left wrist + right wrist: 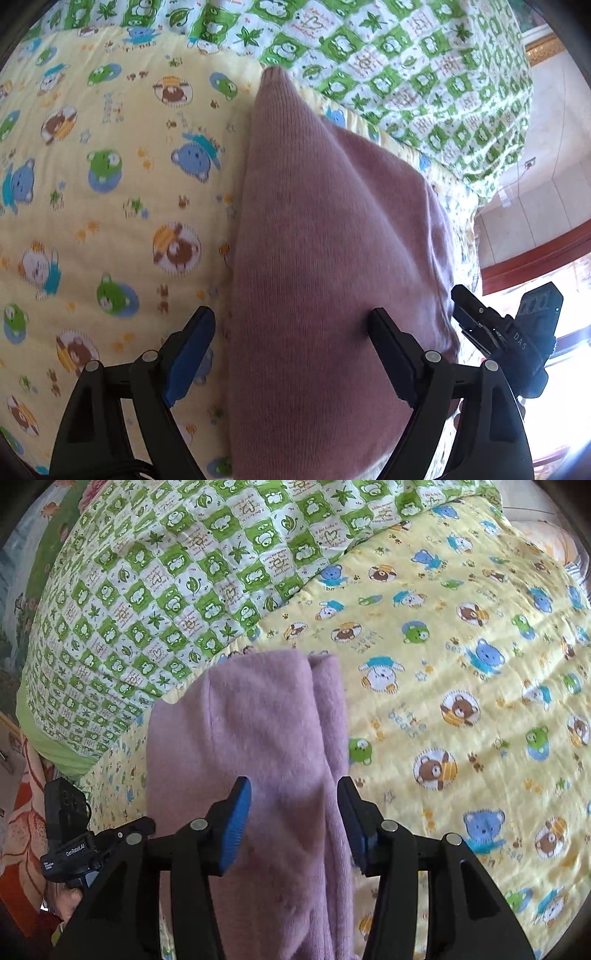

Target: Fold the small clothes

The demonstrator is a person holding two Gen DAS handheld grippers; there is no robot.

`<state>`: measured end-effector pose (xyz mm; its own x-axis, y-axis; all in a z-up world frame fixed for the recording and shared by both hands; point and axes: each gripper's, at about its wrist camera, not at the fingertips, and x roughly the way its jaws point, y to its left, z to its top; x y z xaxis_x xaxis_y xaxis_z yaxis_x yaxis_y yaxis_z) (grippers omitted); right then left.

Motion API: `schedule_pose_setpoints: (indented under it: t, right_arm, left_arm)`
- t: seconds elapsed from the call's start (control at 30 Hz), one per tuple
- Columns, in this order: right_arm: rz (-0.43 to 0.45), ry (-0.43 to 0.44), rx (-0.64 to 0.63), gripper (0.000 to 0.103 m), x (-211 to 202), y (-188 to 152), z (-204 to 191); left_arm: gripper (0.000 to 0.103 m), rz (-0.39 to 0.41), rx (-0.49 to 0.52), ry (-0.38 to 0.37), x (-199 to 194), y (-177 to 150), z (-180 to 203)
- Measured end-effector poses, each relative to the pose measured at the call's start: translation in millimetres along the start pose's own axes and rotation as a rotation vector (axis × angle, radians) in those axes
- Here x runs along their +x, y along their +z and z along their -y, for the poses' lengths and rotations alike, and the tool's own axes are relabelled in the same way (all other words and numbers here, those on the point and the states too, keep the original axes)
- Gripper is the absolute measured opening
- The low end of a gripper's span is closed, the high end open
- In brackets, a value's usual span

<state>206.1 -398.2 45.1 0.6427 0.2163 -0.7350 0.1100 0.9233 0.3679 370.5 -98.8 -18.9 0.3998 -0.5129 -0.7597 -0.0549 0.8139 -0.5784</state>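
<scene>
A small pink knit garment lies folded in a long strip on a yellow bear-print blanket. My left gripper is open above the garment's near end, its left finger over the blanket and its right finger over the pink cloth. In the right wrist view the same pink garment lies under my right gripper, which is open with both blue pads over the cloth. The right gripper's body also shows at the right edge of the left wrist view.
A green and white checked quilt is bunched along the far side of the yellow blanket. It also shows in the left wrist view. A tiled floor and a red wooden edge lie beyond the bed. The other gripper's body is at the left.
</scene>
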Motion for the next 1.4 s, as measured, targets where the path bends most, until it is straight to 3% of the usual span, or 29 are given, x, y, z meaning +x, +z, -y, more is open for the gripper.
schedule_pose_setpoints:
  t: [0.17, 0.27, 0.5, 0.67, 0.83, 0.93, 1.0, 1.07, 1.1, 1.17, 1.27, 1.4]
  right_arm:
    - [-0.037, -0.086, -0.033, 0.054, 35, 25, -4]
    - [-0.042, -0.121, -0.019, 0.055, 49, 32, 6]
    - [-0.017, 0.003, 0.048, 0.057, 24, 25, 11]
    - [-0.046, 0.093, 0.061, 0.089, 5, 1, 11]
    - [-0.123, 0.105, 0.051, 0.09, 17, -23, 19]
    - [-0.126, 0.107, 0.069, 0.089, 29, -23, 27]
    - [-0.112, 0.132, 0.081, 0.087, 33, -21, 29]
    - [-0.117, 0.146, 0.091, 0.076, 39, -18, 31]
    - [-0.121, 0.149, 0.095, 0.073, 41, -17, 32]
    - [-0.137, 0.184, 0.119, 0.046, 47, -15, 33]
    - [-0.141, 0.207, 0.141, 0.032, 46, -18, 30]
    - [-0.092, 0.251, 0.126, 0.029, 27, -21, 15]
  left_arm:
    - [0.086, 0.03, 0.002, 0.089, 14, 26, -1]
    - [0.086, 0.019, -0.017, 0.091, 19, 35, -10]
    - [0.086, -0.02, -0.034, -0.007, -2, 13, -17]
    - [0.088, -0.073, -0.069, -0.082, -3, -17, -23]
    - [0.092, -0.132, -0.133, -0.146, 18, -31, -29]
    - [0.095, -0.143, -0.131, -0.154, 30, -29, -25]
    - [0.095, -0.16, -0.129, -0.171, 39, -27, -22]
    - [0.093, -0.167, -0.118, -0.178, 44, -25, -20]
    - [0.088, -0.163, -0.106, -0.168, 46, -25, -17]
    - [0.077, -0.145, -0.084, -0.152, 44, -24, -13]
    - [0.058, -0.106, -0.066, -0.16, 33, -27, -10]
    - [0.045, -0.051, -0.033, -0.176, 7, -34, -4]
